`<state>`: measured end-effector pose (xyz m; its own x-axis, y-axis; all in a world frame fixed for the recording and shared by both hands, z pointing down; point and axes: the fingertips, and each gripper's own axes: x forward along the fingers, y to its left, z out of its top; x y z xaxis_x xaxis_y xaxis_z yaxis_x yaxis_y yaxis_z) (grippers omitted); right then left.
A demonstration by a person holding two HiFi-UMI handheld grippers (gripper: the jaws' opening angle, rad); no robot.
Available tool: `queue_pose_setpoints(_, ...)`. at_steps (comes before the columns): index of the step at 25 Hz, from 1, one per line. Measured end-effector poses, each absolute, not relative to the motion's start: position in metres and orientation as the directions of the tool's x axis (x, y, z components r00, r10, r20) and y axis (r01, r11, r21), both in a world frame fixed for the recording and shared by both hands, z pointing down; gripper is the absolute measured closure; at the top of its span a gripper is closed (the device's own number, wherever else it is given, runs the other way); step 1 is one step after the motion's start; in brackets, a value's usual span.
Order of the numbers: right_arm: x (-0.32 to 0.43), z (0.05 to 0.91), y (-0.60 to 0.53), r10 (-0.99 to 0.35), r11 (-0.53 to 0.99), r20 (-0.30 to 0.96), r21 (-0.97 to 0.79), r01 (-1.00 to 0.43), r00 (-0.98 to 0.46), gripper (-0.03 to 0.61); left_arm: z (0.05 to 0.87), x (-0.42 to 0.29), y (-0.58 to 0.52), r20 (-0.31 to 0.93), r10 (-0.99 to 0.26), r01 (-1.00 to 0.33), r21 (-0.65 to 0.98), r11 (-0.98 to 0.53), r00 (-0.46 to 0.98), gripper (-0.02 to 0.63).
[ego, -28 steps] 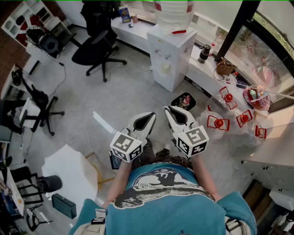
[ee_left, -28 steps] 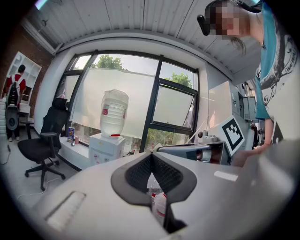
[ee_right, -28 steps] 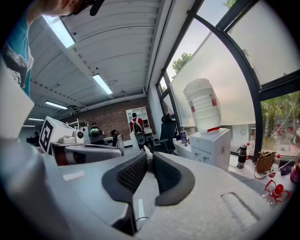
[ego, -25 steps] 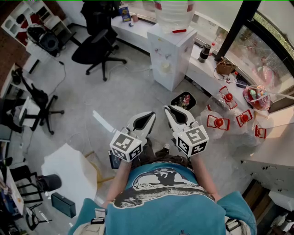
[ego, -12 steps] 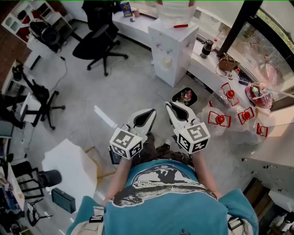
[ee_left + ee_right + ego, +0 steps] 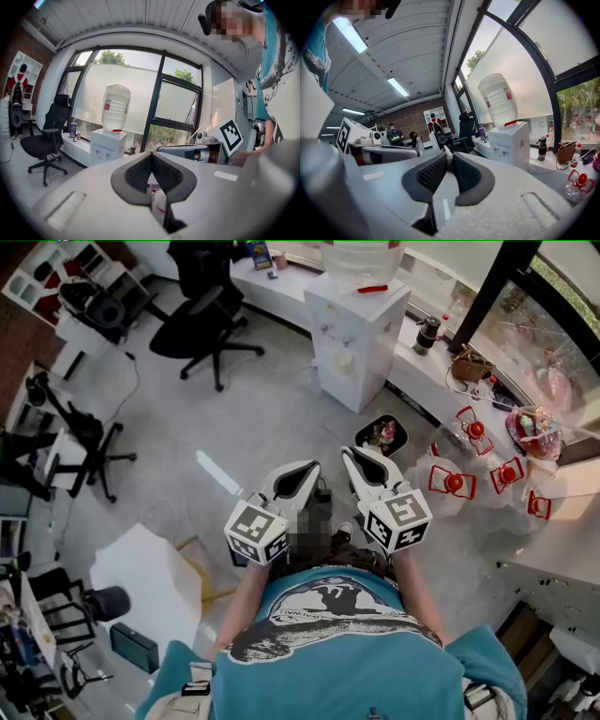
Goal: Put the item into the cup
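Two grippers hung before the person (image 6: 328,652), over the floor (image 6: 253,427). The left gripper (image 6: 305,468) had its jaws closed tip to tip, with nothing between them. The right gripper (image 6: 349,454) was the same, pads together and empty. Neither item nor cup could be picked out in any view, so the task looked not yet begun. The next move likely called for finding the item, then opening one pair of jaws to take it.

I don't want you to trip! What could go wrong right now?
If you walk forward, feet could catch the black bin or the clear jugs with red handles on the floor. The left gripper and right gripper are both shut and empty, and I see no cup, so the task may stall.
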<state>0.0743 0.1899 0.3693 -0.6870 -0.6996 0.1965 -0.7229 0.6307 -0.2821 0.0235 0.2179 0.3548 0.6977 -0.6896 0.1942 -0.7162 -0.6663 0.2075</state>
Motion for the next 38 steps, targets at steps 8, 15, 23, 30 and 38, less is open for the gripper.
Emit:
queue_pose_setpoints(8,0.079,0.382,0.161,-0.703,0.61,0.226,-0.296,-0.735,-0.675,0.534,0.366,0.024,0.187,0.203,-0.674,-0.704,0.237,-0.67,0.71,0.601)
queue_pose_setpoints(15,0.073,0.385,0.105,-0.721,0.582,0.235,-0.304,-0.754,-0.652,0.534,0.369,0.011,0.132,0.199,-0.661,-0.689,0.253,-0.679,0.724,0.601)
queue_pose_setpoints(23,0.044,0.392,0.025,-0.752,0.51,0.269,-0.339,-0.79,-0.602,0.534,0.367,-0.022,0.049,0.22,-0.604,-0.643,0.25,-0.724,0.766,0.601)
queue_pose_setpoints(30,0.012,0.399,-0.03,-0.765,0.46,0.312,-0.347,-0.817,-0.563,0.534,0.373,-0.053,-0.012,0.226,-0.556,-0.6,0.279,-0.749,0.8,0.601)
queue_pose_setpoints(38,-0.02,0.41,-0.075,-0.777,0.417,0.347,-0.34,-0.843,-0.525,0.534,0.381,-0.085,-0.06,0.225,-0.513,-0.56,0.297,-0.774,0.828,0.601)
